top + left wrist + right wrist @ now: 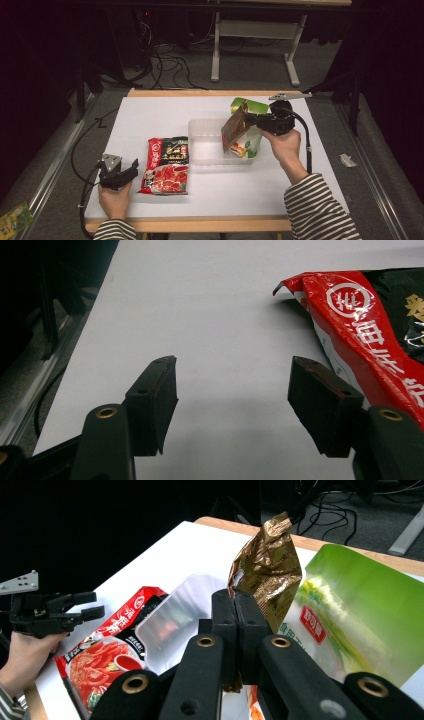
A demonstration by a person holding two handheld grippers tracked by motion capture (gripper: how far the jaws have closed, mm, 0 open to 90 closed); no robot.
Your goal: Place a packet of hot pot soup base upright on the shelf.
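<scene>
Near the tabletop's front left corner, our left gripper (pixel 129 167) rests with its jaws spread wide and empty, just beside the red noodle packet (pixel 166 165), probably waiting its turn. Farther back, toward the middle, the clear plastic container (pixel 202 142) sits open. Over its right end our right gripper (pixel 235 605) is clamped tight on the brown foil pouch (pixel 267 562), holding it tilted above the container, seemingly to drop it in, with the green snack bag (pixel 360 600) just behind.
</scene>
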